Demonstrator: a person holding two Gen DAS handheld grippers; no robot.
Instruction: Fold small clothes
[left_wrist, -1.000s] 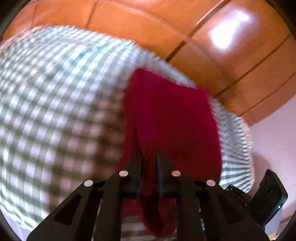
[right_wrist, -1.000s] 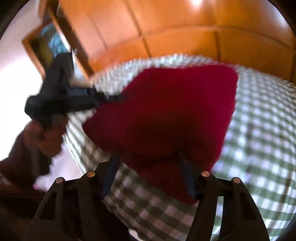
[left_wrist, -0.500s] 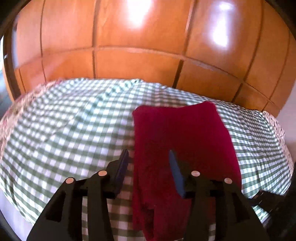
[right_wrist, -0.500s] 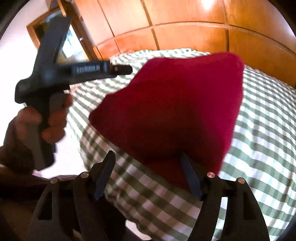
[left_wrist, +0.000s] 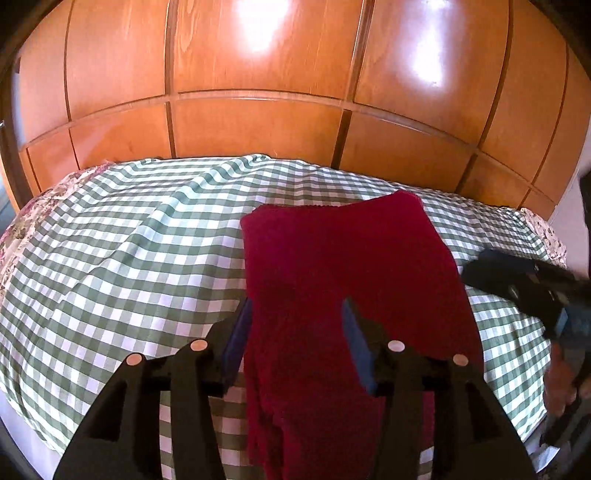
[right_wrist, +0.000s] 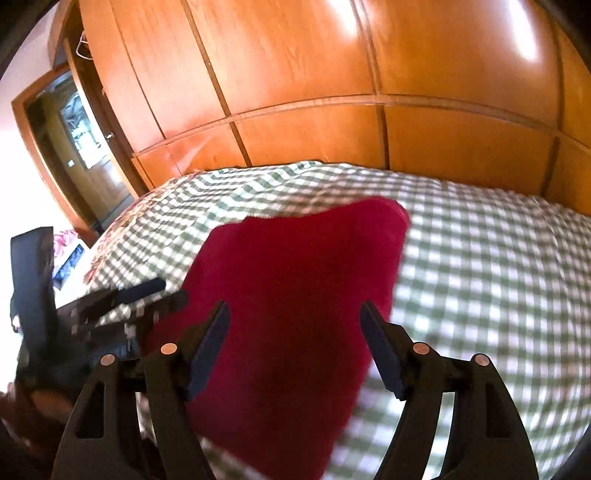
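Observation:
A dark red garment (left_wrist: 343, 280) lies folded flat on the green-and-white checked bed cover (left_wrist: 122, 258). It also shows in the right wrist view (right_wrist: 291, 295). My left gripper (left_wrist: 295, 321) is open and empty, held above the garment's near end. My right gripper (right_wrist: 295, 321) is open and empty, also above the garment's near end. The right gripper's body shows at the right edge of the left wrist view (left_wrist: 532, 291), and the left gripper shows at the left of the right wrist view (right_wrist: 110, 299). Neither gripper touches the garment.
A wooden panelled wardrobe (left_wrist: 258, 103) stands behind the bed. A doorway (right_wrist: 74, 147) is at the far left in the right wrist view. The bed's near edge runs just below the grippers, and a flowered sheet edge (left_wrist: 22, 221) shows at the left.
My left gripper was shut on the garment's edge, then opened and let it go. Both grippers have drawn back and up, and the garment now lies flat on the bed.

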